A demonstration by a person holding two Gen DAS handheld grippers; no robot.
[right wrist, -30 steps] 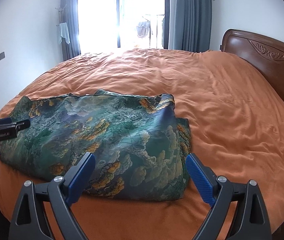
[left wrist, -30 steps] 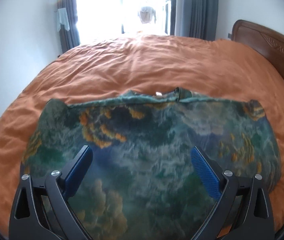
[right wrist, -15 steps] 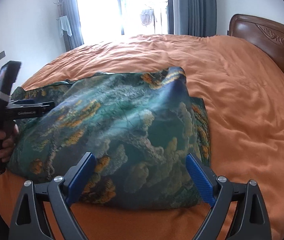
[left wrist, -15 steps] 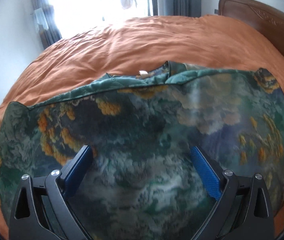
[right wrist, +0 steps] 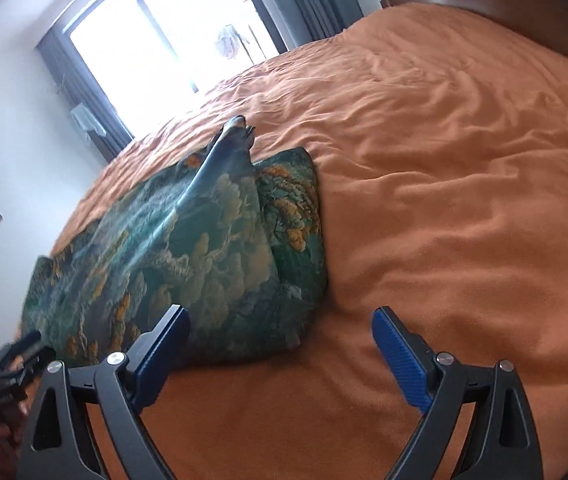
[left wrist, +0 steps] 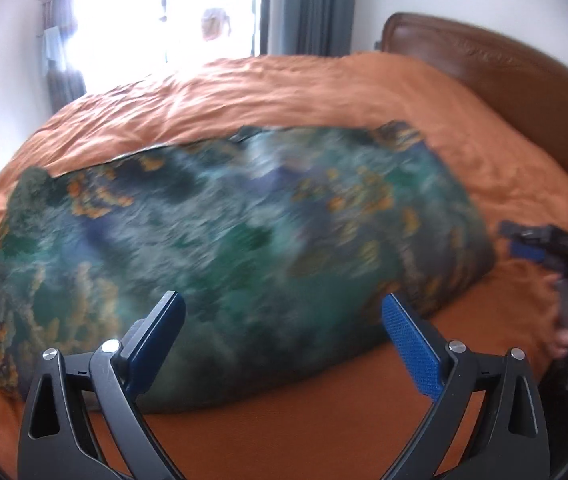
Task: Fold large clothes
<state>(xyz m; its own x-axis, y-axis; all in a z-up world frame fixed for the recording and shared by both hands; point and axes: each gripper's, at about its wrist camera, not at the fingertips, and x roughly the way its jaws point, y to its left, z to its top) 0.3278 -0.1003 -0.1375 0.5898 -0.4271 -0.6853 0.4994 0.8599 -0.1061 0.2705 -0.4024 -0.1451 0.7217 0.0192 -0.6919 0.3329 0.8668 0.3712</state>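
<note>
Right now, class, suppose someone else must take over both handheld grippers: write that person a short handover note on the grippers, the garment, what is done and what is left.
Left gripper: open, empty, hovering over the near edge of the green-and-blue landscape-print garment.
Right gripper: open, empty, off the garment's right end, over the orange bedspread.
Garment: lies folded into a wide band across the bed. At its right end a lower layer sticks out beside the top one, and one corner stands up.
Done: first folds, judging by the layers.
Left: probably flatten that corner, square the layers, fold the band smaller.
</note>
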